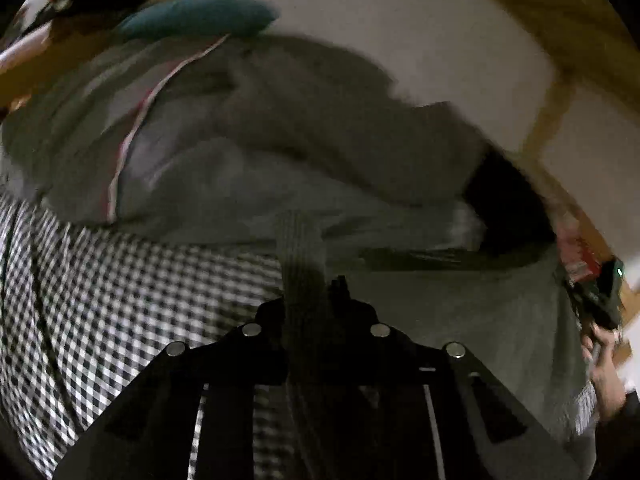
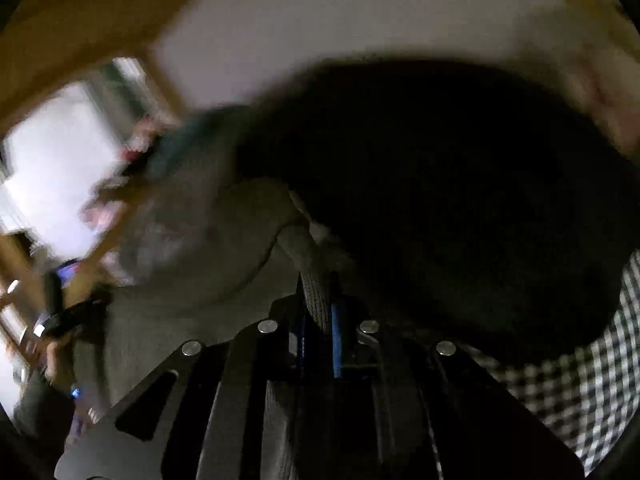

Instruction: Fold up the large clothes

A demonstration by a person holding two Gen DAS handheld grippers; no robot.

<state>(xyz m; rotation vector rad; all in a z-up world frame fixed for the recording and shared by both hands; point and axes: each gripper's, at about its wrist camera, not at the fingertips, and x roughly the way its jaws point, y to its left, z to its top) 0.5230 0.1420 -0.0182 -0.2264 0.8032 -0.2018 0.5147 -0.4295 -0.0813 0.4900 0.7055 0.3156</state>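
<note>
Now both clenched: left claw (image 1: 310, 280) grasping ribbed hem of grey garment (image 1: 240, 184), right claw (image 2: 318, 280) pinching same ribbed edge (image 2: 316, 296). Garment bunched over checkered cloth (image 1: 100, 300), beside black garment (image 2: 460, 200).

We seem to be in a home bedroom: a black-and-white checked bed cover (image 1: 120, 300) at lower left, a teal cushion (image 1: 200, 14) at upper left, wooden framing (image 1: 552, 108) against pale walls at right.

Right claw (image 2: 320, 300) pinches grey garment's (image 2: 192, 280) ribbed edge — blurred.
</note>
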